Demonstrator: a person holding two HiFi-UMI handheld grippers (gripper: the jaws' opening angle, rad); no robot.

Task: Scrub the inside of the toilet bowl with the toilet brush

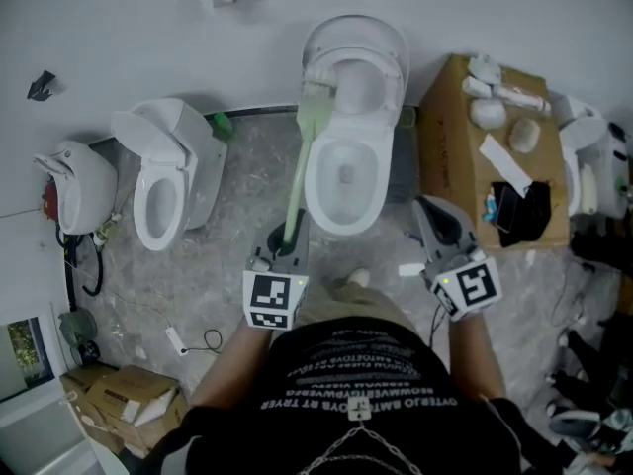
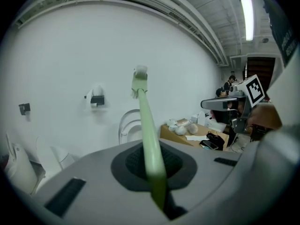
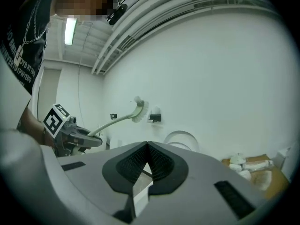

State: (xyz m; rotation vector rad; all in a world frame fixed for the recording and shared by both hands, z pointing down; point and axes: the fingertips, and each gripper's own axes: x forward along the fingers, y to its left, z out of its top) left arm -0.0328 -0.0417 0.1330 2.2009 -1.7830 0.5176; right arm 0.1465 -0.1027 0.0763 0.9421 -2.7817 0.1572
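The left gripper is clamped on the near end of the long pale-green plastic toilet brush — it looks light, slightly whippy and probably slick. Its bristle head is raised over the far rim of the white ceramic toilet bowl. The right gripper — jaws together — holds nothing.

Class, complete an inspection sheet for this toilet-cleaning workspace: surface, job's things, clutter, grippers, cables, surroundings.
Surface: grey stone-pattern floor, some debris.
Job's things: toilet brush raised, head over the rear of the middle toilet bowl, lid up.
Clutter: cardboard box bearing white objects and dark items; more boxes.
Grippers: left gripper shut on the brush handle; right gripper shut, empty.
Cables: black cable; thin cord.
Surroundings: white wall, second toilet.
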